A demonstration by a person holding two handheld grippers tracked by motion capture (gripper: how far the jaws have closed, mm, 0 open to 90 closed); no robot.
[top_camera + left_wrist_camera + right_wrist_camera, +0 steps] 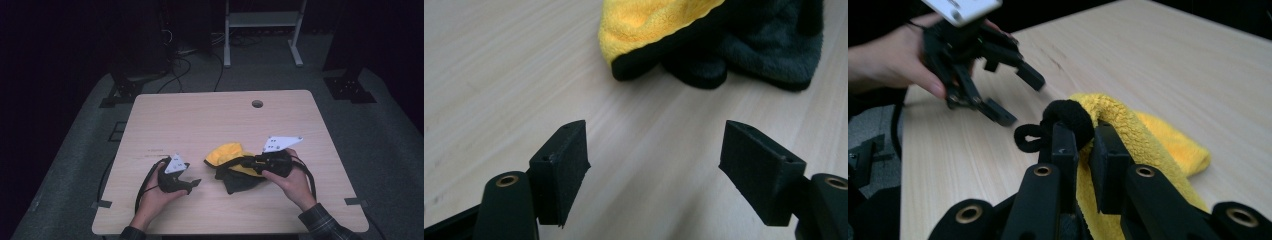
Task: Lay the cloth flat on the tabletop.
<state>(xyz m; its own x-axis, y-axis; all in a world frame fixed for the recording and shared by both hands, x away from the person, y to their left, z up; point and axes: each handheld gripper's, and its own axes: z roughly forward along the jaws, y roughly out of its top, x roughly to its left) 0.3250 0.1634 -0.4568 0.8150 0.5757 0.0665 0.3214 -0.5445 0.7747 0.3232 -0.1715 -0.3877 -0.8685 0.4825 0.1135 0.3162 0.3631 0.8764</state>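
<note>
Pinching a crumpled yellow-and-black cloth (231,165), right tool (1082,145); left tool (656,165) spread.

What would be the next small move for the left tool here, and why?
Probably move the left tool forward to the cloth's near edge and close on it. Its jaws stand open over bare table, with the yellow and black cloth just ahead, not yet touched. The right tool is already shut on the cloth's black hem, so a second grip would likely let the person spread or fold it.
</note>
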